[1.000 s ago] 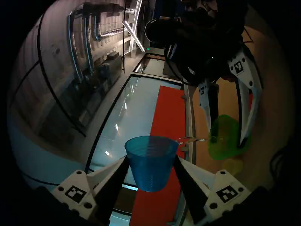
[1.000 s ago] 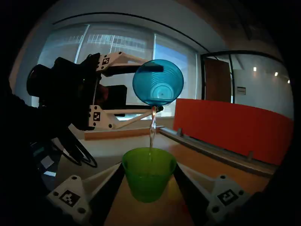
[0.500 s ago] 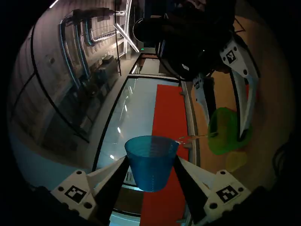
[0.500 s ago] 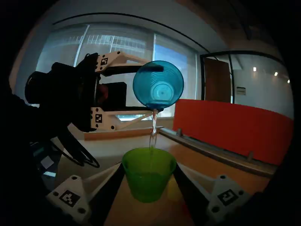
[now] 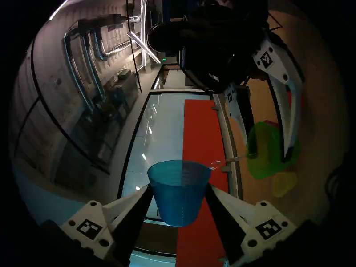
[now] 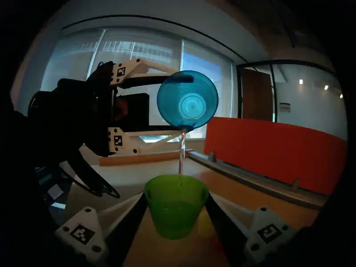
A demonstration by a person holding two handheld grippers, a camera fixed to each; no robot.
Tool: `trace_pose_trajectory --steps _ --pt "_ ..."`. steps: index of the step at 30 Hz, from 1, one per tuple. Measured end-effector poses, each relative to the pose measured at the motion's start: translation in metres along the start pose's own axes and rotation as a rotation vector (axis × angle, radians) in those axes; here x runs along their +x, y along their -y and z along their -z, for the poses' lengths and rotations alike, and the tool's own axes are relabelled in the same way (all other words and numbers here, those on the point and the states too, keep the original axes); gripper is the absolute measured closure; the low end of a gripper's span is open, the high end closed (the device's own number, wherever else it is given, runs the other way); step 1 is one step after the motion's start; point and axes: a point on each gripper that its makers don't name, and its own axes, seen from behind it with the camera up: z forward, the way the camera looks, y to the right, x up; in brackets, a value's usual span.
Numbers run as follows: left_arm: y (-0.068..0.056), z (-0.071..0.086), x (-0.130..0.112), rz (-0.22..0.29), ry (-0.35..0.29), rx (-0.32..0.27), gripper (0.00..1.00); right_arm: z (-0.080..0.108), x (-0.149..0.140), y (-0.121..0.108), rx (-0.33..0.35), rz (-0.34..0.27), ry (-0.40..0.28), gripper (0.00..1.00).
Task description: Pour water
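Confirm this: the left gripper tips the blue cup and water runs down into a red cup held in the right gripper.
Not quite: the right gripper holds a green cup, not a red one; the right gripper view shows it. The left gripper tips the blue cup, and water runs down into the green one.

Tipped blue cup [image 6: 187, 99] above green cup [image 6: 176, 211]
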Motion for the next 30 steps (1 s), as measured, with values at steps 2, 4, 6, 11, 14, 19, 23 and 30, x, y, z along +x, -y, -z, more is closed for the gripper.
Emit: trace_pose_trajectory --steps 2,4,6,11,14,19,23,30 --pt "0.0010 0.0011 0.0017 -0.007 -0.003 0.003 0.17 0.0001 0.0003 -0.0004 0.000 -0.001 -0.002 0.09" --pt "0.0020 0.0021 0.0034 -0.015 -0.005 0.007 0.17 0.0001 0.0009 -0.0005 -0.001 -0.001 -0.003 0.10" --pt "0.0030 0.0030 0.0051 -0.025 -0.008 0.010 0.17 0.0002 0.0014 -0.0004 -0.001 -0.001 -0.003 0.09" --pt "0.0037 0.0042 0.0084 -0.046 -0.011 0.018 0.17 0.0005 0.0015 0.0005 -0.001 0.002 -0.005 0.09" --pt "0.0014 0.0042 0.0092 -0.053 -0.011 0.017 0.17 0.0006 0.0019 0.0003 -0.002 0.001 -0.006 0.09" --pt "0.0015 0.0035 0.0093 -0.058 -0.012 0.016 0.17 0.0008 0.0017 0.0001 -0.003 0.001 -0.006 0.09" --pt "0.0028 0.0019 0.0083 -0.056 -0.013 0.016 0.17 0.0011 0.0022 -0.0005 -0.004 0.000 -0.007 0.09" --pt "0.0047 -0.0007 0.0043 -0.008 -0.011 0.014 0.17 0.0008 0.0027 -0.0009 -0.006 0.001 -0.008 0.09"
